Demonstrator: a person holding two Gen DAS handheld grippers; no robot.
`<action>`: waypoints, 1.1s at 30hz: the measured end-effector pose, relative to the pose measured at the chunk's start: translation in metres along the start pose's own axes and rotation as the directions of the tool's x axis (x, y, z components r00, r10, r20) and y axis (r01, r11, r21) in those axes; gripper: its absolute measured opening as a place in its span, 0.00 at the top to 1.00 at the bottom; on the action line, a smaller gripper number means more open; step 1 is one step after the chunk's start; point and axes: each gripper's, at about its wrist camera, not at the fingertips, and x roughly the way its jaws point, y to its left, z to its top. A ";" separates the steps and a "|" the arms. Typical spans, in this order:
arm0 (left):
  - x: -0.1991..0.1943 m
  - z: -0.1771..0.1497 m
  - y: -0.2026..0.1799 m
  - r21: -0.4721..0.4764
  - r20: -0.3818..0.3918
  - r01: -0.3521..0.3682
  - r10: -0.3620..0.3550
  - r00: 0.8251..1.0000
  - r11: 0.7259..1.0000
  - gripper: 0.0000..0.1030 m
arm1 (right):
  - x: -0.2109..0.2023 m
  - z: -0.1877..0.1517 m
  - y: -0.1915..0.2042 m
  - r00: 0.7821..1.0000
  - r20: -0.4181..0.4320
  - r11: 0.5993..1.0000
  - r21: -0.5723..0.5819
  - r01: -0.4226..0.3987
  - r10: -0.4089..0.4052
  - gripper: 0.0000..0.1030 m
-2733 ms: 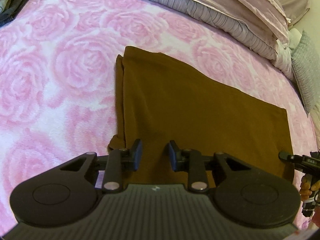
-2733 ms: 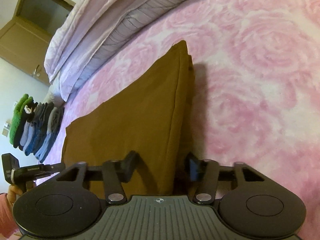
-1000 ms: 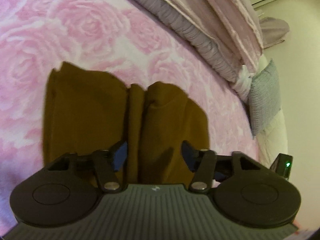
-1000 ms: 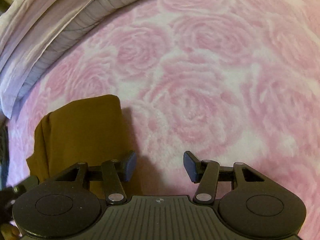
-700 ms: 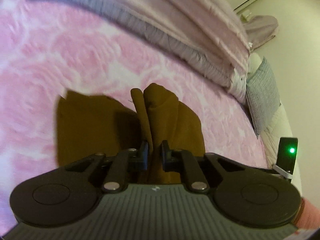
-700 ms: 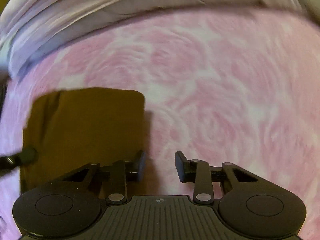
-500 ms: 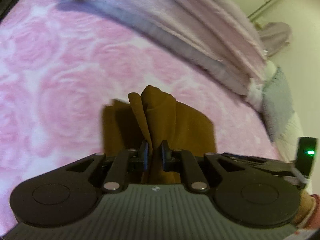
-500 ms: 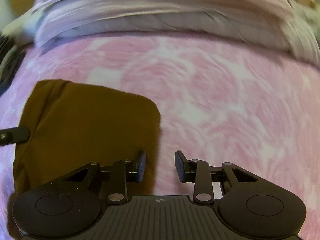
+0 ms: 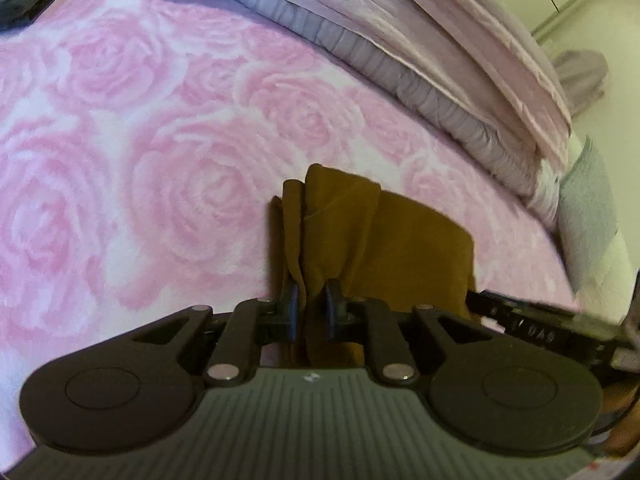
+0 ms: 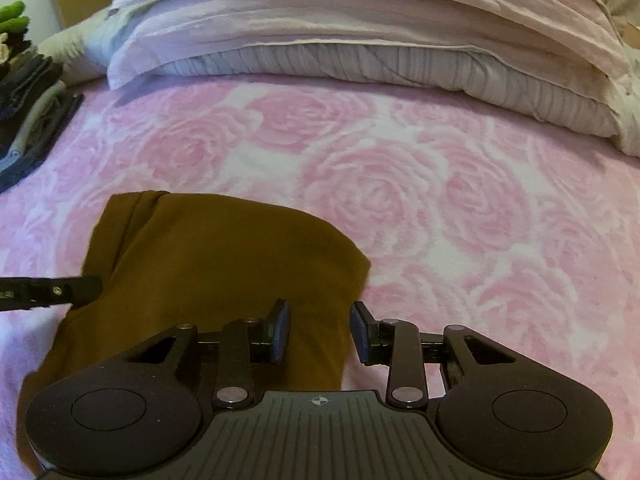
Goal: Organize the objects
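A folded brown cloth (image 9: pixel 400 240) lies on the pink rose blanket (image 9: pixel 160 160). My left gripper (image 9: pixel 311 310) is shut on the cloth's bunched near-left edge, and folds of it rise between the fingers. In the right wrist view the same brown cloth (image 10: pixel 208 256) lies flat at the lower left. My right gripper (image 10: pixel 319 330) is open and empty, with the cloth's right edge between its fingers. A left gripper finger (image 10: pixel 60 290) shows at the cloth's left side.
Folded lilac and grey bedding (image 10: pixel 360 32) runs along the far side of the bed. A stack of folded clothes (image 10: pixel 24 80) sits at the far left. A grey pillow (image 9: pixel 588 208) lies at the right edge.
My left gripper closed on the cloth's bunched edge and still holds it. My right gripper let go of the cloth, swung round to face the bedding and now sits open over the cloth's right edge.
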 end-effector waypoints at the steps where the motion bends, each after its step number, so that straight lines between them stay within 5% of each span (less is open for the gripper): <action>1: -0.005 0.001 -0.002 -0.004 0.002 -0.001 0.001 1.000 1.000 0.87 | -0.002 0.000 -0.001 1.000 0.007 1.000 0.006 -0.006 0.006 0.70; 8: -0.066 -0.028 -0.021 0.001 0.029 0.044 -0.044 0.999 0.999 0.87 | -0.057 -0.024 -0.032 0.987 0.075 0.961 0.229 -0.156 0.142 0.70; 12: -0.066 -0.068 -0.037 0.091 -0.035 -0.002 0.005 0.999 0.996 0.87 | -0.089 -0.053 -0.023 0.973 0.078 0.958 0.174 -0.228 0.218 0.71; 16: -0.046 -0.090 -0.039 0.124 -0.087 -0.129 0.140 0.986 0.984 0.90 | -0.073 -0.084 -0.002 0.985 -0.011 0.982 0.090 -0.168 0.170 0.73; 21: -0.066 -0.090 -0.065 0.128 -0.075 -0.188 0.199 0.977 0.974 0.88 | -0.076 -0.086 -0.001 0.990 -0.055 0.988 0.086 -0.127 0.132 0.72; 23: -0.075 -0.093 -0.074 0.122 -0.086 -0.250 0.261 0.961 0.961 0.82 | -0.086 -0.085 -0.003 0.985 -0.092 0.985 0.106 -0.133 0.143 0.66; 26: -0.082 -0.100 -0.088 0.146 -0.136 -0.376 0.395 0.909 0.915 0.76 | -0.103 -0.091 0.000 0.981 -0.131 0.986 0.106 -0.127 0.141 0.45; 33: -0.099 -0.128 -0.104 0.143 -0.205 -0.422 0.444 0.872 0.895 0.68 | -0.126 -0.119 0.010 0.968 -0.215 0.990 0.085 -0.115 0.131 0.41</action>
